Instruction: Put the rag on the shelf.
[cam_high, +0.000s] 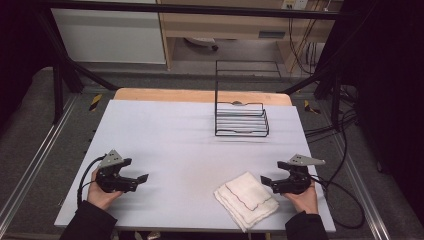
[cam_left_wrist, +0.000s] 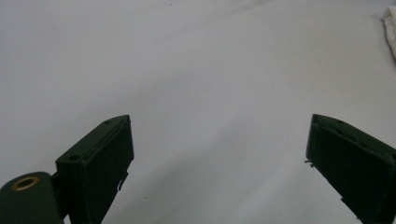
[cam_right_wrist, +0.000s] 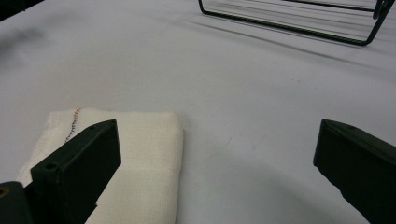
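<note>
Both grippers, left gripper (cam_high: 131, 176) and right gripper (cam_high: 274, 175), have jaws wide apart and hold nothing; folded cloth (cam_high: 246, 200) lies just beside the right one, whose jaw could push it off the table (cam_high: 165, 135)

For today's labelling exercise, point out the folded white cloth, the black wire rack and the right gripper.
Folded white cloth (cam_high: 246, 199), high view, middle of its top fold.
Black wire rack (cam_high: 241, 120), high view, its slatted base.
Right gripper (cam_high: 268, 181), high view, between its open jaws.
</note>
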